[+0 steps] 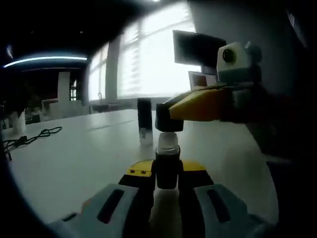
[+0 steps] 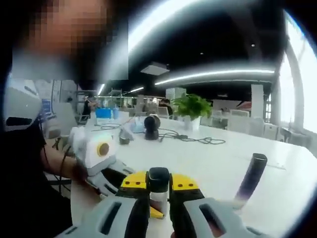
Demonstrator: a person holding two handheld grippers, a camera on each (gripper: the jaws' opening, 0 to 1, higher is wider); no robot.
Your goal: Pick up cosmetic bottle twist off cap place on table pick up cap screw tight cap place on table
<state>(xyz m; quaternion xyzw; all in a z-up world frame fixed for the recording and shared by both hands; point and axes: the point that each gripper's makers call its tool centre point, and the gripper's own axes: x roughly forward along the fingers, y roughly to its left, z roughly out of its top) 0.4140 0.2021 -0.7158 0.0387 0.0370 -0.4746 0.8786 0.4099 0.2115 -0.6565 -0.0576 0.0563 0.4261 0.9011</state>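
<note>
Left gripper grips the bottle; right gripper clamps its cap; a dark tube stands mid-table; bright windows behind.

Smooth matt white table; glossy black cap, probably plastic; bottle dark, semi-gloss.

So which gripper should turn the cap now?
Right. The right gripper is shut on the cap at the top, while the left gripper clamps the bottle low, so it likely just steadies it.

Tube on table behind bottle
</note>
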